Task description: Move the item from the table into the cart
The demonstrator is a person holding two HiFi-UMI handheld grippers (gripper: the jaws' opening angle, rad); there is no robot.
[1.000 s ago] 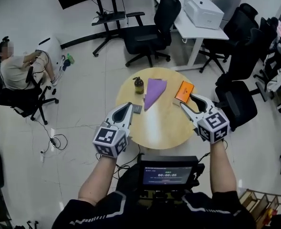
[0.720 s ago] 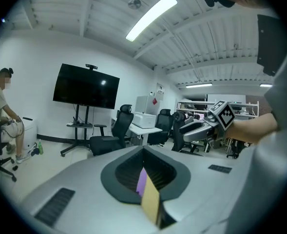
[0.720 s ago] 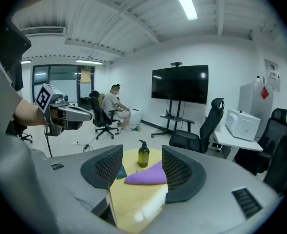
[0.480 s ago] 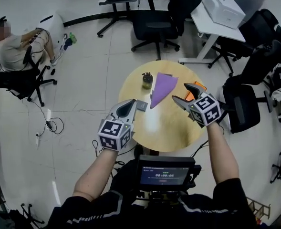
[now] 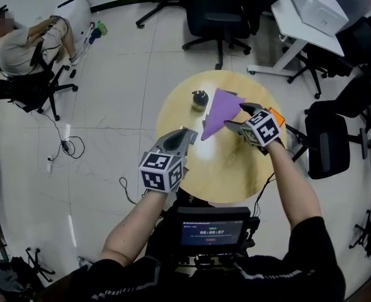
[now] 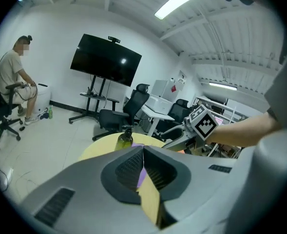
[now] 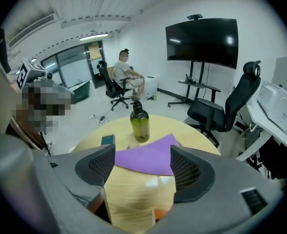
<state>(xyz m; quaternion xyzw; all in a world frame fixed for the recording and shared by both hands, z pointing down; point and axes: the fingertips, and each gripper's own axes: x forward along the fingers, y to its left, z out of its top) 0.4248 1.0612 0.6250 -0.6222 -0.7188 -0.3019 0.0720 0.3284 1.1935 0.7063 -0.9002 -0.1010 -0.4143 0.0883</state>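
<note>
On the round wooden table (image 5: 226, 168) lie a purple sheet (image 5: 220, 108), a dark green pump bottle (image 5: 199, 99) and an orange flat item (image 5: 276, 114), which my right gripper half hides. The right gripper (image 5: 239, 117) hovers at the sheet's right edge. Its jaws are opening, with nothing between them. In the right gripper view (image 7: 142, 164) the purple sheet (image 7: 150, 155), the bottle (image 7: 139, 122) and a small dark phone (image 7: 107, 139) lie ahead. My left gripper (image 5: 188, 132) is shut and empty over the table's left edge, and the left gripper view (image 6: 143, 152) shows its jaws closed.
Black office chairs (image 5: 220, 14) and a white desk with a printer (image 5: 314, 8) stand beyond the table. Another chair (image 5: 327, 143) is close to its right side. A person sits at the far left (image 5: 21, 39). A screen rig (image 5: 211, 231) hangs below me.
My right gripper has moved left from the orange item to the purple sheet's edge, and its jaws have spread. The left gripper has drifted right over the table's rim, covering the phone.
</note>
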